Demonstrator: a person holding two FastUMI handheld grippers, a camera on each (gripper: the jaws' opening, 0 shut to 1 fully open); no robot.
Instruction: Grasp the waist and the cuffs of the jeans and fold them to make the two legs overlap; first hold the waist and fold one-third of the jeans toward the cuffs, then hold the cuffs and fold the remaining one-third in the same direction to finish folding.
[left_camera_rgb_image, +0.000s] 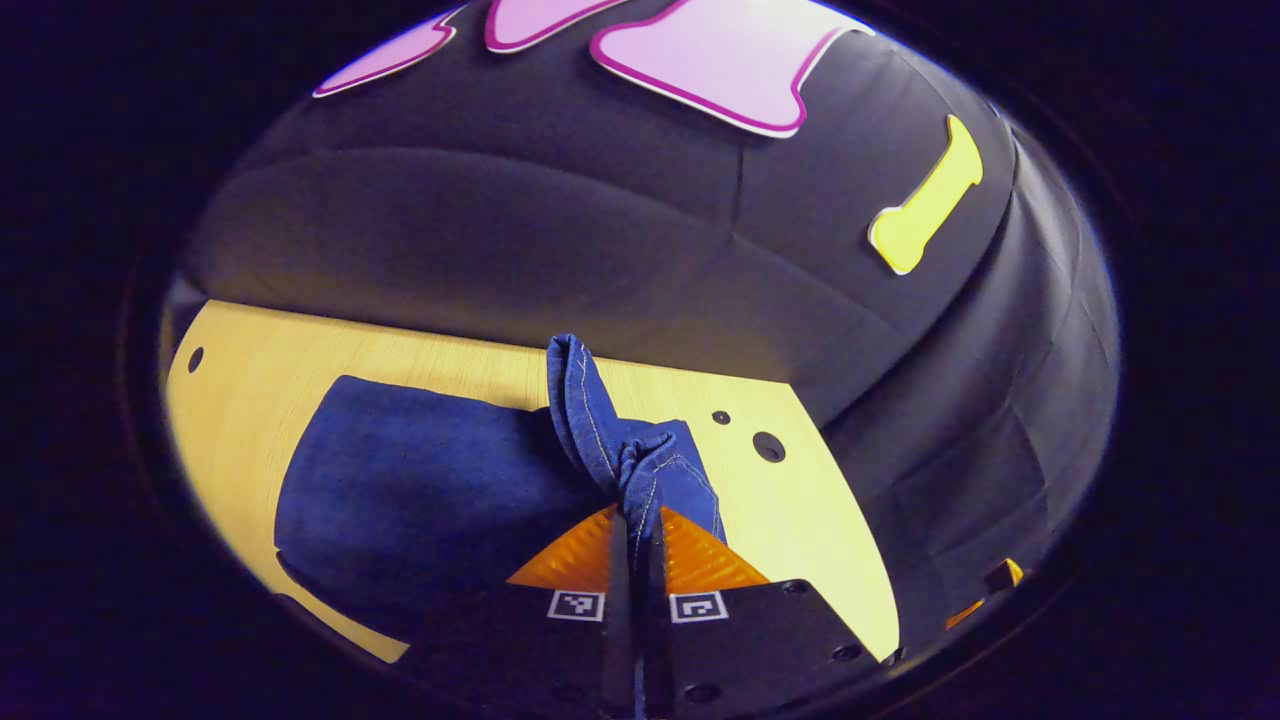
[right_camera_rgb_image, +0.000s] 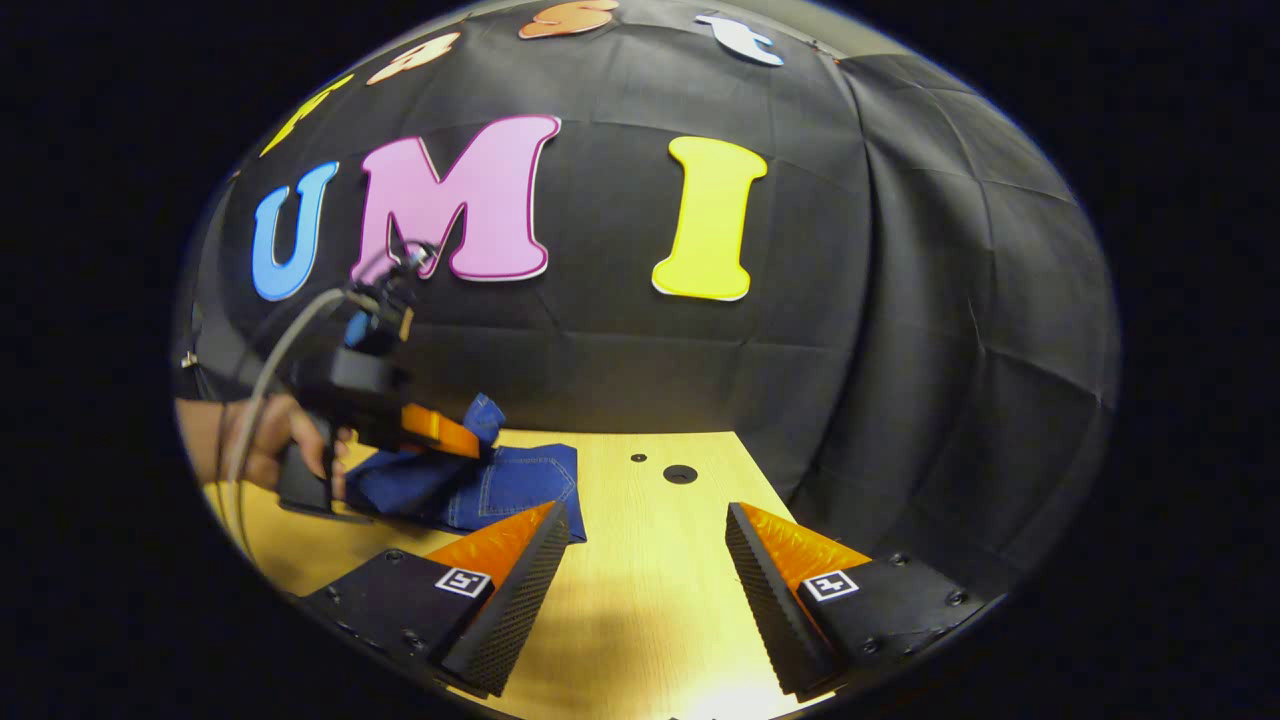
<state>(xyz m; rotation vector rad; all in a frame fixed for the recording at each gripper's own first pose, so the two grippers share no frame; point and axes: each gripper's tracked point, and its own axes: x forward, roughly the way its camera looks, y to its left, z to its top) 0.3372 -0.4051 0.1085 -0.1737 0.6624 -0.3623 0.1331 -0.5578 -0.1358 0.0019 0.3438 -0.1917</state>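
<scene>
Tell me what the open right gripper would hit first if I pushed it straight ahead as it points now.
Probably nothing soon: between the right gripper fingers lies bare wooden table, then the black cloth wall behind its far edge. The jeans sit off to the left, though depth is unclear.

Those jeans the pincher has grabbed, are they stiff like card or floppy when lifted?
Probably floppy: the jeans bunch into folds where the left gripper pinches them. They look fairly heavy, since the rest stays flat on the table. Unlikely to slip, being creased between the fingers.
</scene>
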